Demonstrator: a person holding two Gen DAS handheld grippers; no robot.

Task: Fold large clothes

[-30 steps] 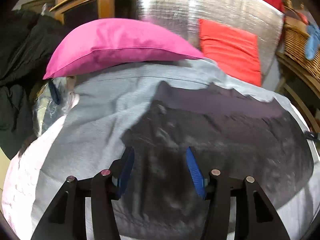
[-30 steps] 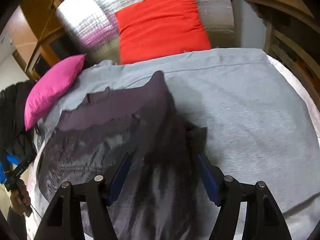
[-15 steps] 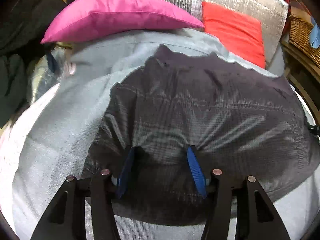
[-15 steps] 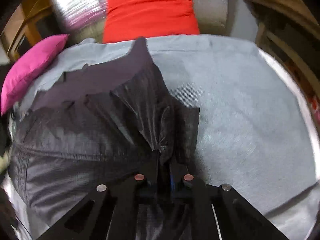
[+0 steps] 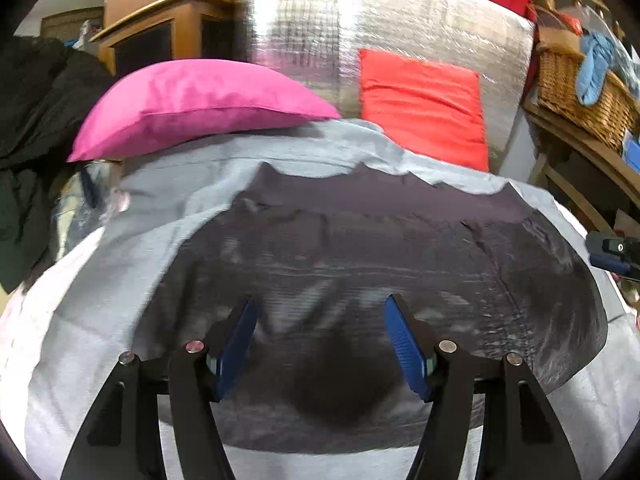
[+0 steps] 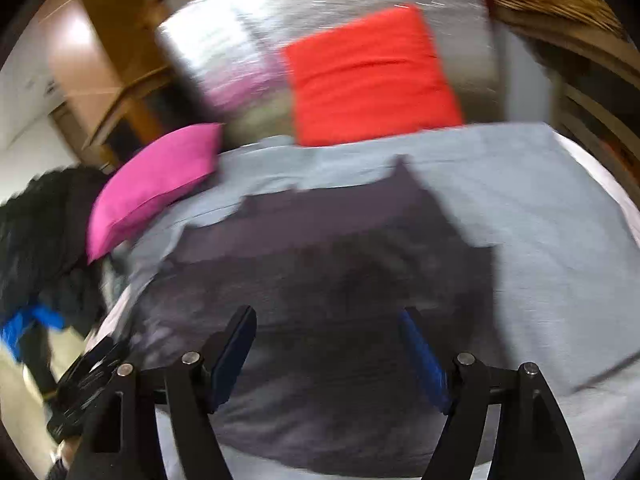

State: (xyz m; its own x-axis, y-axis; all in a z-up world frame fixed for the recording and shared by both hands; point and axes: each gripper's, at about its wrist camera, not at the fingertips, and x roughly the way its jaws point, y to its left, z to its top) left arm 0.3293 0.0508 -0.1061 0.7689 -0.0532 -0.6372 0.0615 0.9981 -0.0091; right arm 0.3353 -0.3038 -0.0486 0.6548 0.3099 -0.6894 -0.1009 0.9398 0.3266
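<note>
We see a dark grey, thin, faintly shiny garment (image 5: 380, 256) spread flat and wrinkled on the grey-covered bed (image 5: 120, 280), below the pink cushion (image 5: 192, 104). Both our left hand-held gripper (image 5: 320, 320) and right hand-held gripper (image 6: 328, 328) are opening above it, pads clear of the cloth. A wicker basket (image 5: 576, 88) beside the bed holds a blue cloth (image 5: 592, 68).

I see a pink pillow (image 5: 192, 104) on the far left part of the grey bed cover (image 5: 100, 292). A red cushion (image 5: 420, 104) leans on the silver foil panel (image 5: 320, 24). At right stands a wicker basket (image 5: 572, 84), at left a wooden cabinet (image 5: 160, 36).
</note>
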